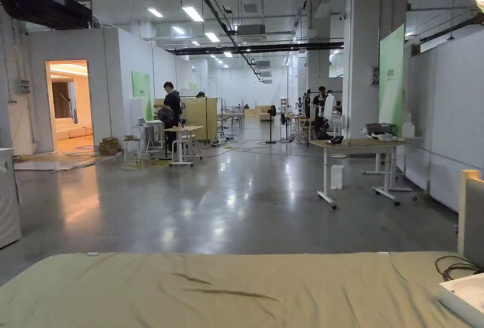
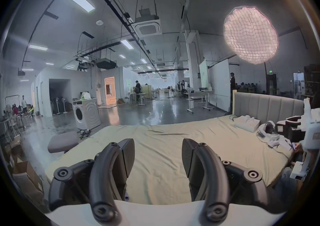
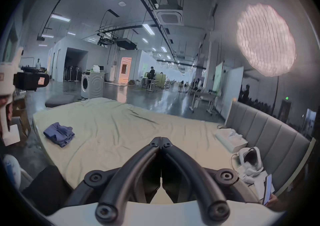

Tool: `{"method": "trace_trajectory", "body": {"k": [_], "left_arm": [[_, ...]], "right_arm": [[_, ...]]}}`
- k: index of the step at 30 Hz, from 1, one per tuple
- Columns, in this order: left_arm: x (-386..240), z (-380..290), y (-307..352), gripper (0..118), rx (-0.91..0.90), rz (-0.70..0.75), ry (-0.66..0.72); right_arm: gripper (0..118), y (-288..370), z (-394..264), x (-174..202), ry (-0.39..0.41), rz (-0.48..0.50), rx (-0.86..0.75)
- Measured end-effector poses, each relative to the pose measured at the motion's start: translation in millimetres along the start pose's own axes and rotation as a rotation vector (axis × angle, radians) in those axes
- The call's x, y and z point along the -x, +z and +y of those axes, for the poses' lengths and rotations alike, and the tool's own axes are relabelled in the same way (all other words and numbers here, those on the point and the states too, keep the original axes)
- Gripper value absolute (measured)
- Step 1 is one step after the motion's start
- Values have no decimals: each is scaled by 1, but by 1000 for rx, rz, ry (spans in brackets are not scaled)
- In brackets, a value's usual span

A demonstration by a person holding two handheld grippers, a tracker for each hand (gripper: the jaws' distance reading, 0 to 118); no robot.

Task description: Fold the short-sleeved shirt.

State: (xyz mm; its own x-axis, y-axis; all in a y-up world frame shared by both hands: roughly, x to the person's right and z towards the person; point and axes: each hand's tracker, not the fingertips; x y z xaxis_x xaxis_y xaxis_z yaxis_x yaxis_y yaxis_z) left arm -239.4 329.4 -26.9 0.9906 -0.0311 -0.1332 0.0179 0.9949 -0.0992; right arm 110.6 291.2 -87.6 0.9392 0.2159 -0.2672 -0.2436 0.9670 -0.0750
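Note:
A crumpled blue shirt (image 3: 58, 133) lies on the pale green bed sheet (image 3: 121, 126) near the bed's left edge in the right gripper view. My right gripper (image 3: 161, 140) hovers above the middle of the bed, jaws pressed together with nothing between them, well right of the shirt. My left gripper (image 2: 158, 145) is held over the sheet (image 2: 155, 160) with its jaws wide apart and empty. The other gripper (image 2: 310, 141) shows at the right edge of the left gripper view, and at the left edge of the right gripper view (image 3: 10, 81).
A grey padded headboard (image 3: 270, 136) bounds the bed on the right, with a white box (image 3: 230, 140), a white headset (image 3: 251, 158) and cables beside it. A washing machine (image 2: 86, 114) and a grey stool (image 2: 63, 141) stand beyond the bed. Tables (image 1: 359, 144) and people stand far off.

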Motion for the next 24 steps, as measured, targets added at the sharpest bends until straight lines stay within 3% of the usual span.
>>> {"method": "trace_trajectory", "body": {"k": [3,7,11,16,20,24], "left_arm": [[-7,-1,7,43,-43,-49,-29],[-11,-2,7,5,-17,-78,-83],[-5,-6,9,2,-3,-109,-6],[-1,5,26,2,-116,-141,62],[-9,17,27,2,-122,-123,-8],[-11,22,27,2,-120,-135,7]], "right_arm": [[0,4,4,0,-84,9,-11],[0,9,3,-6,-175,42,-21],[0,14,5,-14,-199,10,-18],[0,15,9,-22,-235,13,-31],[0,16,13,-20,-239,21,-44],[0,18,15,-17,-229,29,-53]]}}
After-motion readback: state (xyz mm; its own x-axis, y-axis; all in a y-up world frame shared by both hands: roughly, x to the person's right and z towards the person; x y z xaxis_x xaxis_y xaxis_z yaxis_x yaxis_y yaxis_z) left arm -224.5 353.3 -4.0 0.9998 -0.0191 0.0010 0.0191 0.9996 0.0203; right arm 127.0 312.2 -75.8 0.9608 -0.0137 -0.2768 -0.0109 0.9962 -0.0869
